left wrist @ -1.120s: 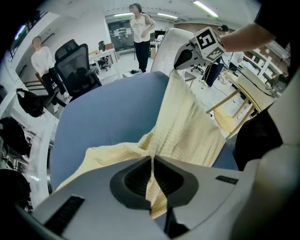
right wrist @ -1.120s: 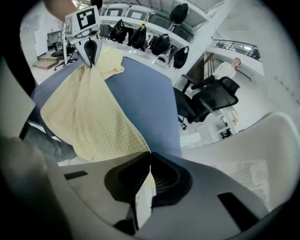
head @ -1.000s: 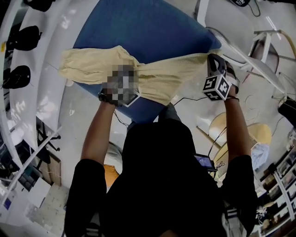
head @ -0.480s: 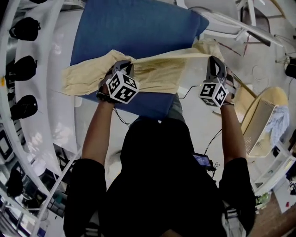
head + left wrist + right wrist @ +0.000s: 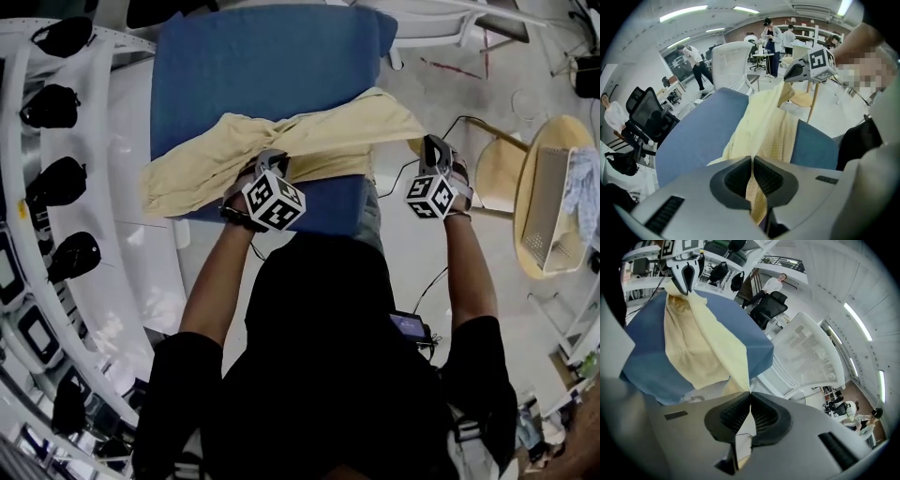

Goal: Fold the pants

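Pale yellow pants (image 5: 309, 145) lie crumpled across a blue table (image 5: 253, 66), one end trailing left and the other reaching past the table's right corner. My left gripper (image 5: 270, 169) is at the table's near edge, shut on a fold of the pants (image 5: 764, 126). Just off the right corner, my right gripper (image 5: 432, 150) is shut on the pants' far end (image 5: 698, 348). The fabric runs taut between the two. Each gripper shows in the other's view: the right gripper (image 5: 787, 77) and the left gripper (image 5: 686, 287).
A round wooden table (image 5: 525, 234) with a white basket (image 5: 548, 202) stands at the right. A curved white desk (image 5: 103, 216) with dark chairs runs along the left. A white mesh chair (image 5: 811, 357) stands beyond the blue table. People stand in the background.
Both grippers have carried the pants toward the table's near edge. The right one swung in closer to the table corner, and more cloth now rests on the blue top.
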A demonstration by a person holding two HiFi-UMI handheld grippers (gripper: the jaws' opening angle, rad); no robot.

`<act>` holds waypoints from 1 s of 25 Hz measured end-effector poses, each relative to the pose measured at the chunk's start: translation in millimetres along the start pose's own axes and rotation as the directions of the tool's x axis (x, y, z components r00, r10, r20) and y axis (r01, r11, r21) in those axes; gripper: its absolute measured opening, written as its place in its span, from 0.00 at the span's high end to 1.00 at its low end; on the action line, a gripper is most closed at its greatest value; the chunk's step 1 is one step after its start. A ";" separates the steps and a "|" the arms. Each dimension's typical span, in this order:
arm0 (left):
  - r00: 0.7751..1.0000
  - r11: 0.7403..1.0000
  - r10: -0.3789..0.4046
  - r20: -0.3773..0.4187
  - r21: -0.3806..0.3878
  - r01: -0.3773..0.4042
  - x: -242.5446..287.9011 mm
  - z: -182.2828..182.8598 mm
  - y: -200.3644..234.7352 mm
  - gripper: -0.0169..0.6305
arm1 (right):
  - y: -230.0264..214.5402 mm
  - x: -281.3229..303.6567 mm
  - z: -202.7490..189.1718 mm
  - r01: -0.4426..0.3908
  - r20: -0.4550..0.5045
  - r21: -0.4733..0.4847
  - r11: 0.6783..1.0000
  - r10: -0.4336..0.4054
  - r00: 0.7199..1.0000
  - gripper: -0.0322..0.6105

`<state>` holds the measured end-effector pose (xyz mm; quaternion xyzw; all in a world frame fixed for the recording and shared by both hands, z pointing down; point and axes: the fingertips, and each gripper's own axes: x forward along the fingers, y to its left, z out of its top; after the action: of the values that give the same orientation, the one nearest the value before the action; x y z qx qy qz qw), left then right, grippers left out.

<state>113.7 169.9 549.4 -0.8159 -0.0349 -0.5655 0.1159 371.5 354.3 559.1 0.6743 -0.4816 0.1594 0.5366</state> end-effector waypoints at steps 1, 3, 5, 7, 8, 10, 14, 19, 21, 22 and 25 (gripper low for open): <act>1.000 1.000 -0.008 0.000 0.010 0.008 1.7 -0.5 -6.6 0.92 | 3.6 0.2 -7.2 -0.003 -0.017 0.005 1.000 0.003 1.000 0.93; 1.000 0.999 -0.020 -0.004 0.029 0.020 4.9 -0.9 -17.8 0.92 | 9.1 0.9 -20.3 -0.006 -0.036 0.003 1.000 0.006 0.999 0.93; 0.999 0.999 -0.031 -0.012 0.042 0.031 7.3 -1.0 -27.3 0.92 | 13.0 -2.7 -28.0 -0.015 -0.057 -0.006 1.000 0.014 0.998 0.93; 0.999 0.998 -0.041 -0.020 0.041 0.042 9.3 -1.4 -36.0 0.92 | 17.5 -4.8 -35.0 -0.029 -0.074 -0.023 0.999 0.027 0.997 0.93; 0.999 0.998 -0.044 -0.024 0.039 0.045 10.6 -1.8 -40.1 0.92 | 19.9 -3.9 -38.7 -0.038 -0.079 -0.033 0.999 0.035 0.996 0.93; 0.998 0.998 -0.044 -0.037 0.039 0.045 13.5 -1.9 -47.9 0.92 | 24.2 -0.3 -46.5 -0.061 -0.088 -0.045 0.997 0.057 0.994 0.93; 0.998 0.999 -0.025 -0.057 0.034 0.026 18.5 -1.9 -56.4 0.92 | 29.1 2.4 -54.6 -0.113 -0.090 -0.041 0.993 0.109 0.990 0.93; 0.995 0.998 -0.053 -0.080 -0.025 0.051 14.8 -10.5 -57.4 0.84 | 46.0 -6.1 -41.5 -0.269 -0.057 -0.057 0.962 0.266 0.962 0.78; 0.994 0.996 -0.085 -0.075 -0.047 0.081 10.2 -11.5 -60.0 0.74 | 53.8 -10.4 -40.0 -0.317 -0.039 -0.076 0.945 0.315 0.948 0.74; 0.993 0.994 -0.098 -0.064 -0.061 0.094 7.3 -9.7 -61.1 0.73 | 54.1 -11.5 -38.3 -0.324 -0.026 -0.085 0.942 0.323 0.946 0.73; 0.995 0.988 -0.099 -0.020 -0.119 0.096 -2.4 2.5 -56.8 0.70 | 41.7 -12.8 -20.4 -0.321 0.020 -0.108 0.941 0.325 0.945 0.74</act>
<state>104.4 225.8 554.8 -0.8113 -0.0400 -0.5819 0.0402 337.2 380.0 581.1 0.5604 -0.6033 0.2076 0.5281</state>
